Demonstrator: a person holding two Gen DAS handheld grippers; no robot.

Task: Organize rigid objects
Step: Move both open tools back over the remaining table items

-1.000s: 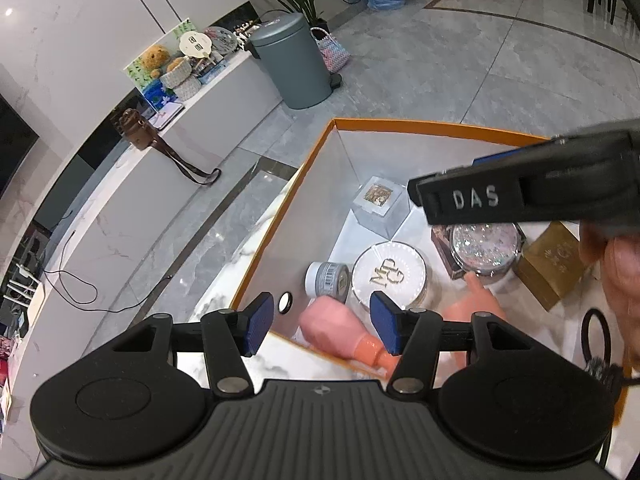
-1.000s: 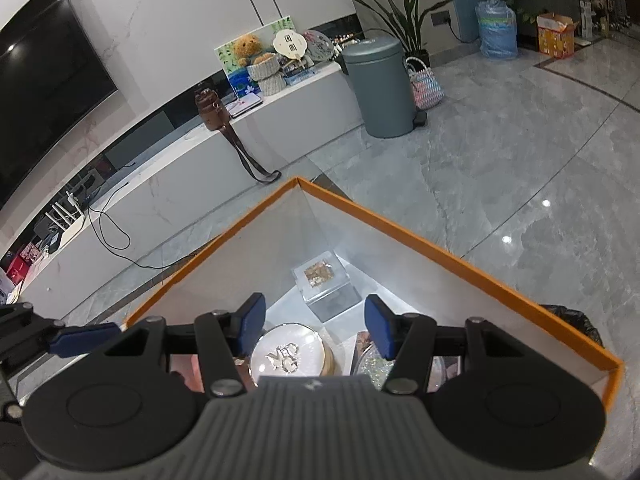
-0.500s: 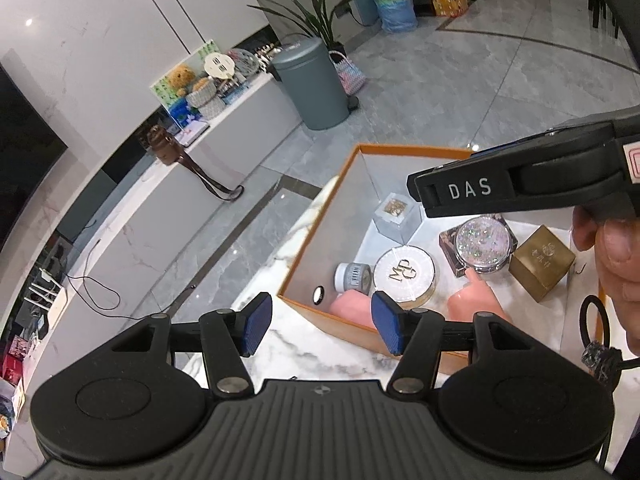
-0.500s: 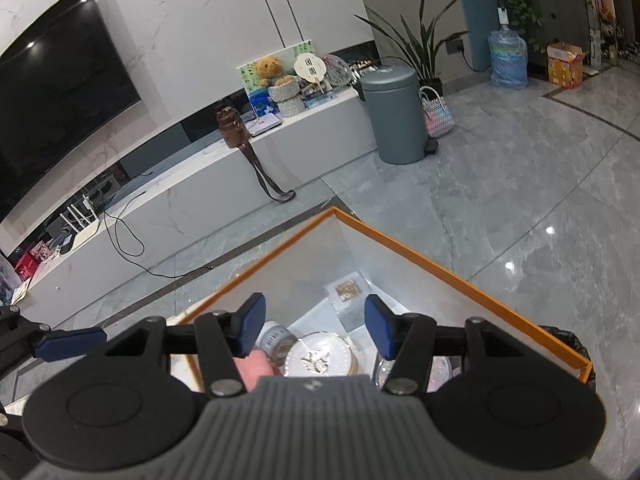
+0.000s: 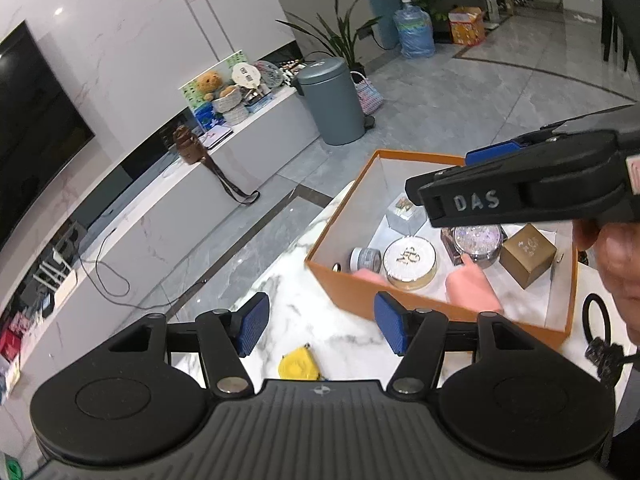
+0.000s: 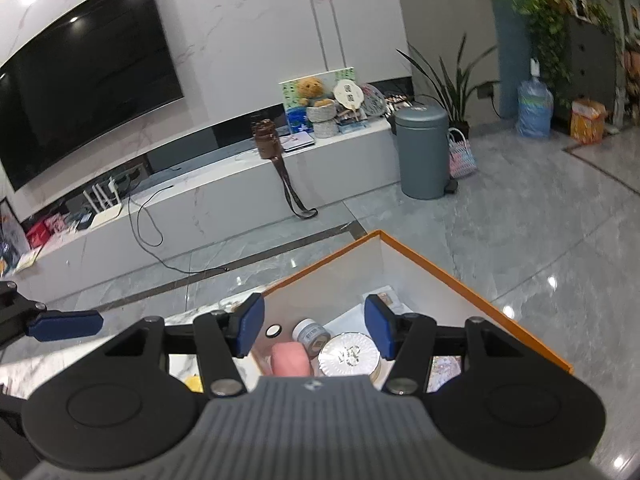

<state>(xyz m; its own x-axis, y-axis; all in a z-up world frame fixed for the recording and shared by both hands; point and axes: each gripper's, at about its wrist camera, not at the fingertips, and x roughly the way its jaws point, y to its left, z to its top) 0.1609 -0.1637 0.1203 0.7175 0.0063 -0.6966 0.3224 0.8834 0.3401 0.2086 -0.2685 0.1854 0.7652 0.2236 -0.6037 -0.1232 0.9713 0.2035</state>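
On the left of the left wrist view, the left gripper (image 5: 318,324) is over the marble surface (image 5: 320,240). Its jaws are opening and nothing is between them. Below it lies a yellow tape measure (image 5: 298,367), outside the box; I think this is why the jaws widen, but I cannot be sure.

Further right stands the orange box (image 5: 344,276), where the things are collected, close together so that all fit: a small jar (image 5: 364,259) by the left wall, a round white compact (image 5: 410,258), two pink bottles (image 5: 470,284) by the near wall, a glitter case (image 5: 478,238), then a gold cube (image 5: 528,254). A black hair tie (image 5: 596,316) lies outside on the right.

The right gripper (image 6: 311,327) is above the box with a moderate gap and holds nothing, so it is free for the next thing.
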